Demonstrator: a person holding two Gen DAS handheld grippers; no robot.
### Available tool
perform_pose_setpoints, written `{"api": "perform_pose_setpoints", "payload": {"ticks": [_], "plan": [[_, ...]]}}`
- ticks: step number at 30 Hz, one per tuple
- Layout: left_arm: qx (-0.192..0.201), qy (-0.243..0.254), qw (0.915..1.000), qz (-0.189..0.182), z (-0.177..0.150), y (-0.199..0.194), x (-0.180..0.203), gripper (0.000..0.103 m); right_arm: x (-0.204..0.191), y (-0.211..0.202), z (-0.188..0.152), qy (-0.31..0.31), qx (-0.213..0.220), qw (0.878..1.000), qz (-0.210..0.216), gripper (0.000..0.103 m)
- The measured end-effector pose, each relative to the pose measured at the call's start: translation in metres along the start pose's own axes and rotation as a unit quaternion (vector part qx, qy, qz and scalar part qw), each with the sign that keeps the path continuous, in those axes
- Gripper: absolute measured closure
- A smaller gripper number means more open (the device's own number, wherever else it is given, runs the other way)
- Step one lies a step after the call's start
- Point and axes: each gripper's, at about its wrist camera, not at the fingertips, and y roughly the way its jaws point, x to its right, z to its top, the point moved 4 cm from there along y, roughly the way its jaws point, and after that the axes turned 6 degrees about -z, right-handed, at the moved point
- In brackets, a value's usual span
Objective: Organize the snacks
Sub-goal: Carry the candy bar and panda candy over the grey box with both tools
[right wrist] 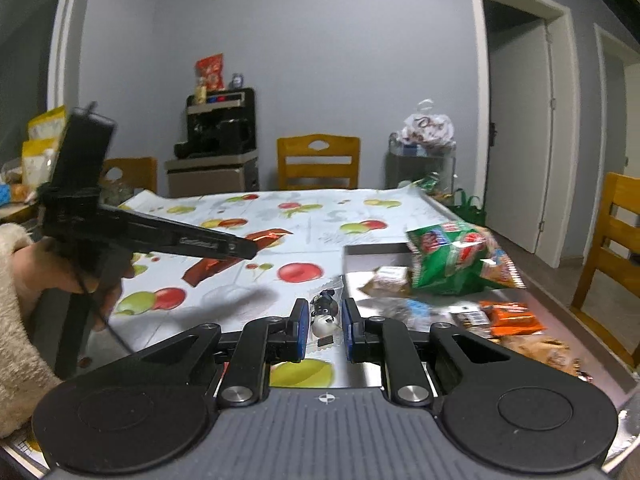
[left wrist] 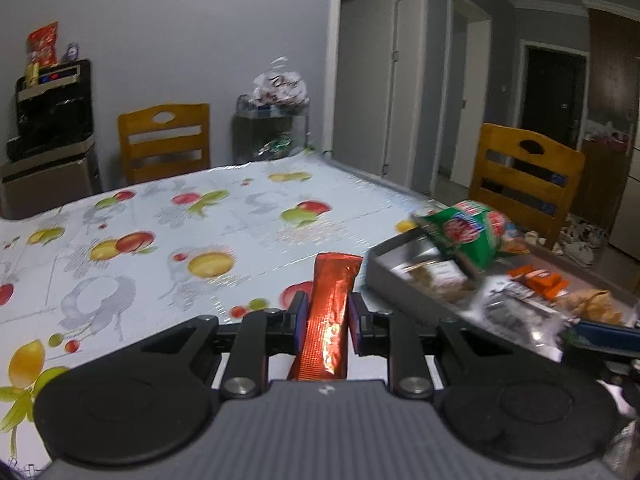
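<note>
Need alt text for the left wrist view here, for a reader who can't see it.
The left gripper holds a long red foil snack packet between its jaws above a table with a fruit-print cloth. To the right, a grey tray holds mixed snacks, including a green bag.

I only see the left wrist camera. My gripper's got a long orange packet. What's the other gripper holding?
Observer: The right gripper is shut on a small clear packet with a black-and-white figure printed on it.
Operator: Where's my orange stick from over there?
Observer: The orange packet hangs over the fruit-print tablecloth, left of the grey tray.
Operator: Who's holding my gripper?
Observer: A hand in a fluffy cream sleeve holds the left gripper.
</note>
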Motion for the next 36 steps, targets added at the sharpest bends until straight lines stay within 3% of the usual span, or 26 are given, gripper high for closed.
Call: {"api": "perform_pose_setpoints", "payload": {"ticks": [16,36], "plan": [[-0.008,0.076,0.994,-0.078,0.025,0.022,0.112,0.084,0.063,-0.004,-0.007,0.047,0.001,0.998,-0.035,0.084],[-0.043,0.102,0.9886,-0.102,0.026,0.077,0.152,0.084,0.072,0.005,-0.036,0.053,-0.043,0.998,-0.004,0.084]]}}
